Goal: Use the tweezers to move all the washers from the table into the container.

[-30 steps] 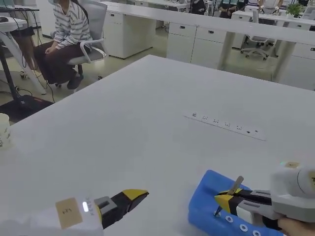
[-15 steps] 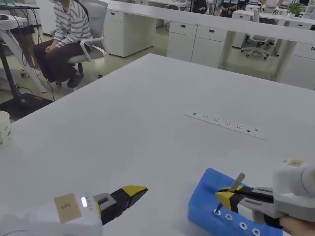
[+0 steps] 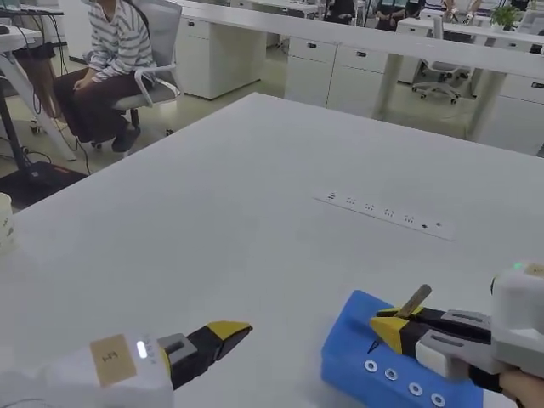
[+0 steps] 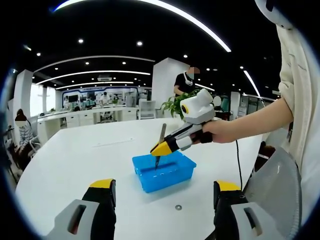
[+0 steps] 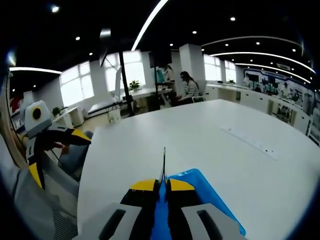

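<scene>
1. Right gripper [image 3: 380, 327]: fingers pinching tweezers [image 3: 414, 301] above the blue container [image 3: 344, 353].
2. Left gripper [image 3: 236, 330]: fingers spread.
3. Washer [image 4: 178, 207] on the counter [image 3: 255, 212]: probably light, stiff and slippery; best gripped across its rim.

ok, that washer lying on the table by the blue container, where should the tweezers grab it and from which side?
The washer lies flat on the table, so there's little edge to pinch. Probably best from above, steeply tilted: one tweezers tip through the hole, the other outside the rim, squeezing the ring band. Any side of the ring works.
</scene>
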Demonstrator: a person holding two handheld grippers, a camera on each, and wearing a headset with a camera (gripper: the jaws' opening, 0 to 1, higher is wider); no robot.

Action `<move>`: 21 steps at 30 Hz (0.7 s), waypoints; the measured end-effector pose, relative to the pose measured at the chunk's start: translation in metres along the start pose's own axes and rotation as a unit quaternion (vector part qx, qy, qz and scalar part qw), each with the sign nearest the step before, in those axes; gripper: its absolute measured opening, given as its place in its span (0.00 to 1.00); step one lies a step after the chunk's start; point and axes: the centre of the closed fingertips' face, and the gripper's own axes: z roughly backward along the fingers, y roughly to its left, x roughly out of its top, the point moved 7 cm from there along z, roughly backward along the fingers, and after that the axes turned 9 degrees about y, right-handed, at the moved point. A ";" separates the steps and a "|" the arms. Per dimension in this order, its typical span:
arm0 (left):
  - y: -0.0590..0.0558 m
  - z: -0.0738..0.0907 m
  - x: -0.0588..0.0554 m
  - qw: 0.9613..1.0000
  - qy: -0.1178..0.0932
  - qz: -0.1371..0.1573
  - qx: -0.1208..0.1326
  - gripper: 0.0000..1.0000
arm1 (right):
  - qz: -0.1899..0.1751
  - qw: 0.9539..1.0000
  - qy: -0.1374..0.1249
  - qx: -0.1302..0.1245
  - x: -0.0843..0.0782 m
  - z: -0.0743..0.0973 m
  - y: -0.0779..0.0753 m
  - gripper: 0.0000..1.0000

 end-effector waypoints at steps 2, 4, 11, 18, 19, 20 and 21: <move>0.000 0.000 0.000 1.000 0.000 0.001 0.000 0.81 | 0.001 1.000 -0.006 0.004 0.002 0.003 0.003 0.04; -0.001 0.000 0.000 1.000 0.000 0.001 0.000 0.81 | 0.002 1.000 -0.011 0.007 0.004 0.007 0.008 0.04; -0.002 0.001 -0.001 1.000 0.001 0.000 -0.002 0.81 | 0.001 1.000 -0.013 0.023 0.004 0.013 0.022 0.04; -0.002 0.001 -0.001 1.000 0.000 0.000 -0.002 0.81 | -0.003 0.999 -0.003 0.046 -0.004 0.011 0.038 0.04; -0.002 0.001 -0.001 1.000 0.000 0.000 -0.002 0.81 | -0.004 0.999 0.000 0.052 -0.007 0.009 0.039 0.04; -0.002 0.001 -0.001 1.000 0.000 0.000 -0.002 0.81 | -0.007 0.998 0.003 0.054 -0.009 0.009 0.041 0.04; -0.002 0.001 -0.001 1.000 0.000 0.000 -0.002 0.81 | -0.008 0.998 0.004 0.059 -0.011 0.007 0.043 0.04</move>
